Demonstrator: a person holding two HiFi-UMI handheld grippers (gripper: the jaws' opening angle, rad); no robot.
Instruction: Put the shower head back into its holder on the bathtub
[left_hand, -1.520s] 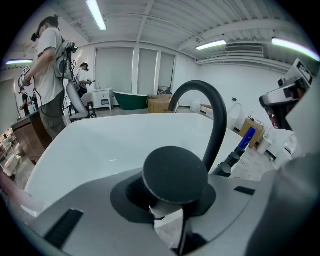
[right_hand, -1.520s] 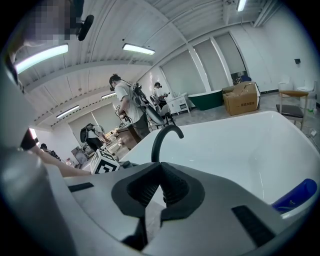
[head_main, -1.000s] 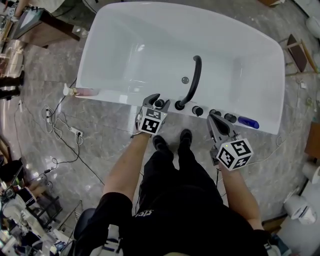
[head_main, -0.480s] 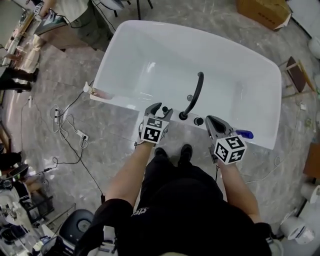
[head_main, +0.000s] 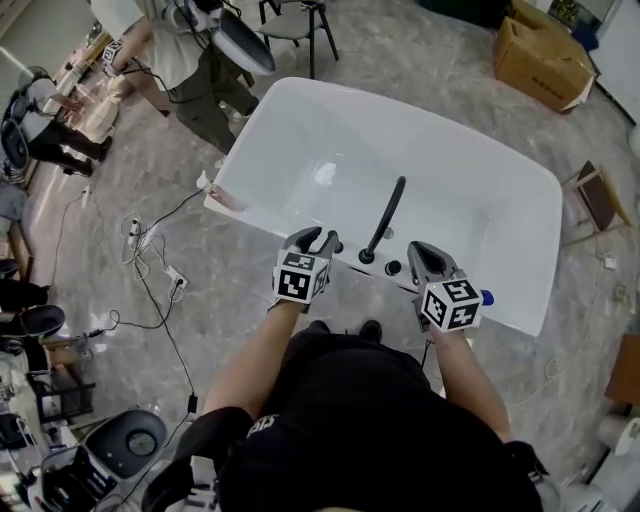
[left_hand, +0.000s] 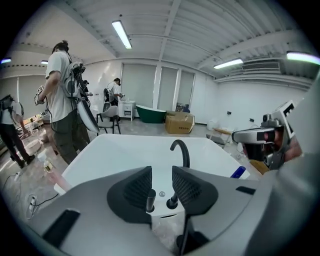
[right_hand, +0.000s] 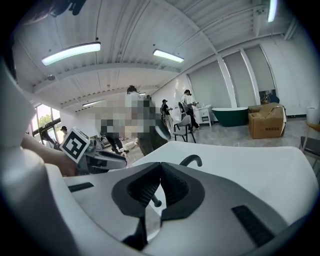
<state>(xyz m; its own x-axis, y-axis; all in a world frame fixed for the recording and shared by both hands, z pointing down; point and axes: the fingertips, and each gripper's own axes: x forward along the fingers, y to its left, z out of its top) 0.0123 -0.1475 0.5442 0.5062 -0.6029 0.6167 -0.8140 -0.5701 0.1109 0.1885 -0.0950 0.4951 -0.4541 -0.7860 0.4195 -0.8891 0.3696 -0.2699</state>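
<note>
Left claw (head_main: 314, 238) is lifting off the shower head (left_hand: 150, 199), jaws half apart w/ nothing btwn them, just been narrowing. Right claw (head_main: 422, 252) is hanging pinched together, empty. Shower head's sitting upright in its holder (left_hand: 150, 209) on the tub (head_main: 300, 150) rim, so prob done.

A white bathtub (head_main: 440, 150) with a smooth, glossy finish stands on a polished grey stone-look floor (head_main: 420, 45); its curved spout (head_main: 390, 210) is matt black. The left hand-held gripper (left_hand: 161, 176) has a matt grey plastic-looking body and black pads (left_hand: 136, 187) with a finely ribbed face. A box (head_main: 545, 55) is plain brown cardboard.
</note>
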